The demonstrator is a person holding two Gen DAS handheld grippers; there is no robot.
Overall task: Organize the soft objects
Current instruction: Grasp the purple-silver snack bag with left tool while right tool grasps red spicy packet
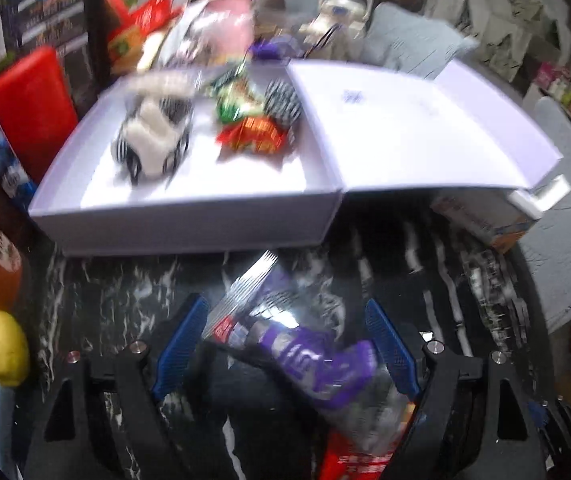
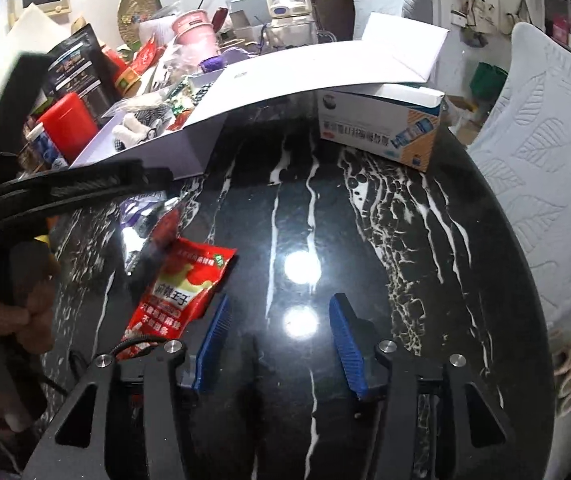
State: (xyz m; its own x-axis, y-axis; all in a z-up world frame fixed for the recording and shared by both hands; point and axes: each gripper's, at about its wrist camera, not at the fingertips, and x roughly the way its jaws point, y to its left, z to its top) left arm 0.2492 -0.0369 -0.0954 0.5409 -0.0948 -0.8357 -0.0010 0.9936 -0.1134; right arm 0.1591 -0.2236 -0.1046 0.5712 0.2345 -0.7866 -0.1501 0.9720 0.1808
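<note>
The left gripper [image 1: 285, 344], jaws apart, straddles a purple packet [image 1: 309, 360] on the black table [image 2: 365, 240]; its long axis runs eleven to five o'clock. The right gripper [image 2: 281, 344] gapes empty, a red packet [image 2: 177, 292] at its nine o'clock.

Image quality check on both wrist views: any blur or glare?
Left wrist: motion blur throughout, white box and purple packet smeared. Right wrist: sharp, but two lamp glare spots on the black marble table; fisheye bends the edges in both.
</note>
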